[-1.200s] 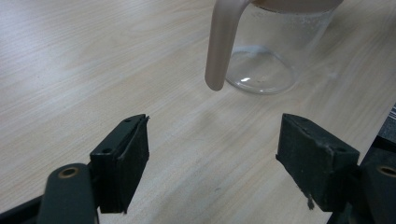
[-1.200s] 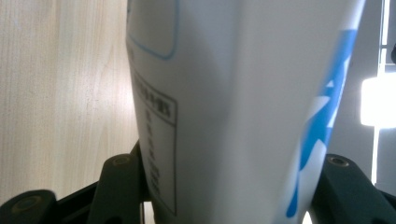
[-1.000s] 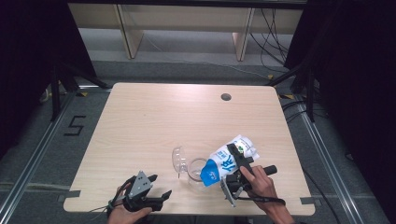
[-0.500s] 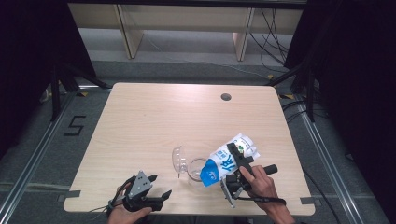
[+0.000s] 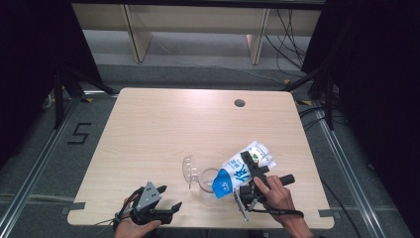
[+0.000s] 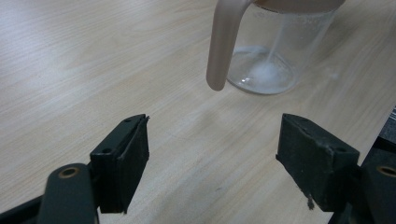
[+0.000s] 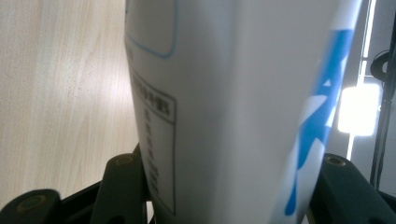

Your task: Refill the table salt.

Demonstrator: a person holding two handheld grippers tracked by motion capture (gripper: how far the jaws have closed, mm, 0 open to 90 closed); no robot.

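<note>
A white and blue carton (image 5: 241, 170) is tipped over, its blue top end down at the mouth of a clear glass jug (image 5: 205, 181). My right gripper (image 5: 250, 174) is shut on the carton; in the right gripper view the carton's white side (image 7: 224, 102) sits between both jaws. The jug (image 6: 273, 51) has a beige handle (image 6: 223, 42), a thin stream running down inside and a little white at its bottom. Its clear lid (image 5: 189, 170) hangs open to the left. My left gripper (image 5: 157, 204) rests open near the table's front edge, left of the jug, with nothing between its pads (image 6: 128, 154).
The light wood table (image 5: 173, 129) has a round cable hole (image 5: 239, 103) at the back right. Wooden shelving (image 5: 138, 29) stands beyond the far edge. Metal floor rails run along both sides of the table.
</note>
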